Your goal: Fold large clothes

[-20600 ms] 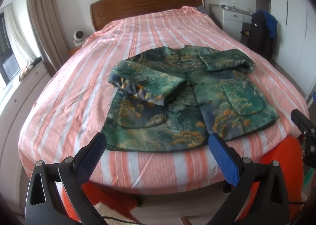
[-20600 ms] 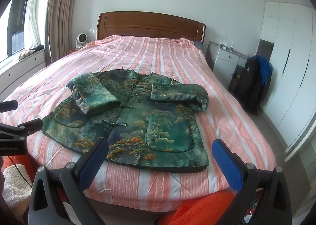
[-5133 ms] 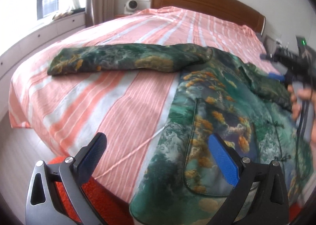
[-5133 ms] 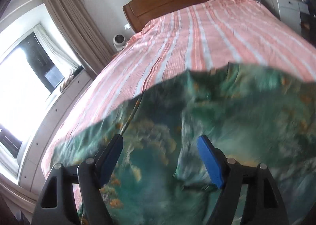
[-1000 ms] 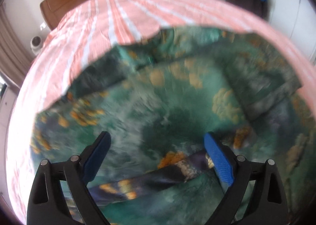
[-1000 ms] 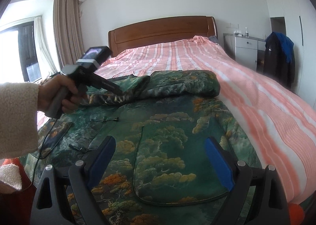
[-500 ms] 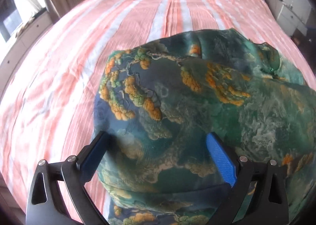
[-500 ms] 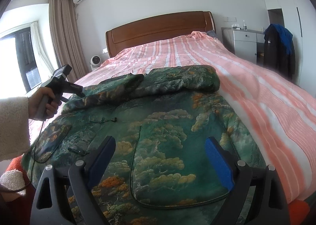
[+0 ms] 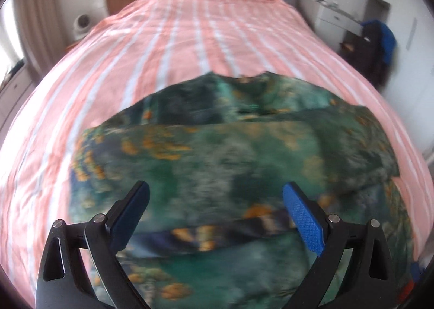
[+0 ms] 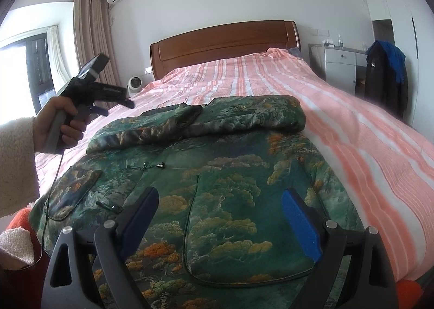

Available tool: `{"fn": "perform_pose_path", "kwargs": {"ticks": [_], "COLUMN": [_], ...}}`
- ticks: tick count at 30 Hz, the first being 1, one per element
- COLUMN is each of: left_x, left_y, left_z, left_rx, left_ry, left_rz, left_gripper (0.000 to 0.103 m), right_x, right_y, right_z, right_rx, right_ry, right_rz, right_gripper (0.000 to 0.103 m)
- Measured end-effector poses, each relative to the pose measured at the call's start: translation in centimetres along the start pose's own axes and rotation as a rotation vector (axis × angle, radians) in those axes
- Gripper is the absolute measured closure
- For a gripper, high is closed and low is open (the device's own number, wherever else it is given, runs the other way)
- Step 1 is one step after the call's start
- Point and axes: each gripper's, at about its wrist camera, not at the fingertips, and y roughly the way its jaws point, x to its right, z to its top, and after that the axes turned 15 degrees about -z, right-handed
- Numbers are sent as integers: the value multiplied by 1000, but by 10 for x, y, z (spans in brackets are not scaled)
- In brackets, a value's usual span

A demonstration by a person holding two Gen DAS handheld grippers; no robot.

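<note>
A green patterned jacket (image 10: 230, 173) with orange and gold trees lies front up on the striped pink bed (image 10: 366, 132). Both sleeves (image 10: 217, 121) are folded across its chest. In the left wrist view the jacket (image 9: 230, 151) is blurred and fills the lower half. My left gripper (image 9: 215, 208) is open and empty above the jacket; it also shows in the right wrist view (image 10: 119, 104), held up in the air at the left. My right gripper (image 10: 219, 214) is open and empty over the jacket's lower hem by a pocket.
A wooden headboard (image 10: 225, 43) stands at the far end. A white cabinet (image 10: 340, 64) and a chair with dark and blue clothes (image 10: 385, 75) stand on the right. A small white fan (image 10: 134, 83), curtains and a window are on the left.
The left gripper has let the left sleeve lie across the chest and has risen up and away from the jacket. The right gripper has hardly moved.
</note>
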Motion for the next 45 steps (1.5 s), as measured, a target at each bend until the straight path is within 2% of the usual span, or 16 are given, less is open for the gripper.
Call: {"fn": "perform_pose_path", "kwargs": {"ticks": [4, 7, 10, 12, 15, 18, 24, 27, 31, 34, 37, 39, 41, 42, 45], "left_x": [39, 50, 51, 50, 51, 56, 58, 52, 38, 22, -1, -22, -40, -47, -59], "left_y": [28, 57, 81, 84, 76, 57, 5, -24, -70, -119, -169, -199, -223, -233, -238], "left_z": [-1, -5, -11, -13, -12, -13, -24, -34, -47, -62, -86, -104, -120, -128, -156], "left_rx": [-26, -87, -152, -147, -134, -96, -47, -42, -57, -93, -204, -295, -330, -315, -237], "left_ry": [110, 108, 91, 84, 79, 123, 210, 248, 318, 458, 641, 696, 618, 540, 295], "left_rz": [2, 7, 44, 52, 44, 45, 50, 80, 177, 290, 461, 566, 584, 555, 395], "left_gripper": [4, 4, 2, 1, 2, 3, 3, 3, 3, 3, 2, 2, 2, 2, 1], "right_x": [0, -2, -3, -3, -2, -1, -2, -4, -6, -6, -5, -5, -6, -7, -11], "right_y": [2, 2, 2, 2, 2, 2, 1, -1, -2, -5, -6, -4, 1, 3, 6], "right_z": [-1, -2, -2, -2, -2, -2, -1, -1, -1, 0, 1, 1, 1, 1, 2], "right_rx": [-7, -11, -11, -14, -16, -12, -7, 0, 4, 16, 20, 9, -8, -14, -24], "right_ry": [-1, -7, -13, -15, -11, -8, -13, -21, -25, -27, -23, -19, -14, -11, -7], "right_rz": [2, 5, 7, 8, 8, 7, 9, 8, 10, 10, 17, 28, 42, 48, 65], "right_gripper": [12, 12, 12, 12, 12, 12, 12, 12, 12, 12, 12, 12, 12, 12, 12]}}
